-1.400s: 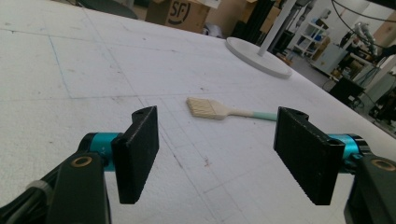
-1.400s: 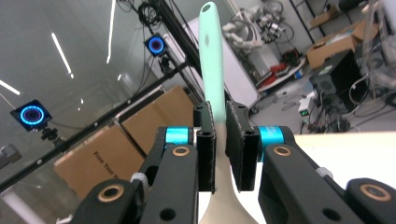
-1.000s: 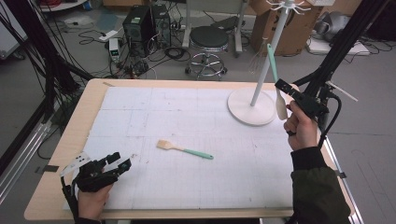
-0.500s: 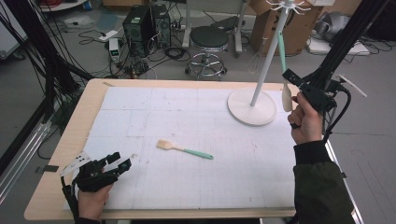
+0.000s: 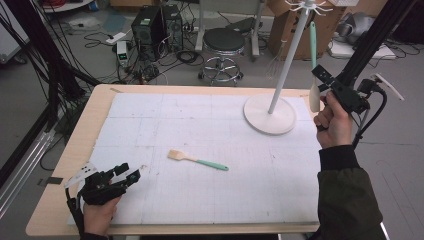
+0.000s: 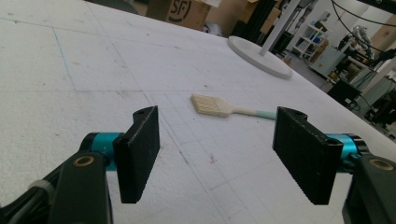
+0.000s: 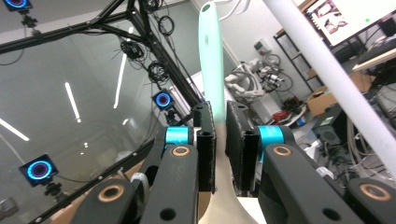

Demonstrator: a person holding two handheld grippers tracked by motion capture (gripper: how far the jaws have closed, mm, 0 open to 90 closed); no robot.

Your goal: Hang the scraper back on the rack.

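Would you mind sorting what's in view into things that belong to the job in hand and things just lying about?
In the job:
- spatula, clamped in the right gripper
- stand with hooks
- brush on the table, likely next
- left gripper, open

Lying about:
- stool
- computer
- boxes

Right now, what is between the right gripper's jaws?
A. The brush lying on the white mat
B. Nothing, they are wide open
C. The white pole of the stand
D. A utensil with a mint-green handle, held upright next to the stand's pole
D: in the right gripper view the right gripper has its jaws clamped on the mint-handled utensil, beside the stand's pole; the brush lies on the mat.
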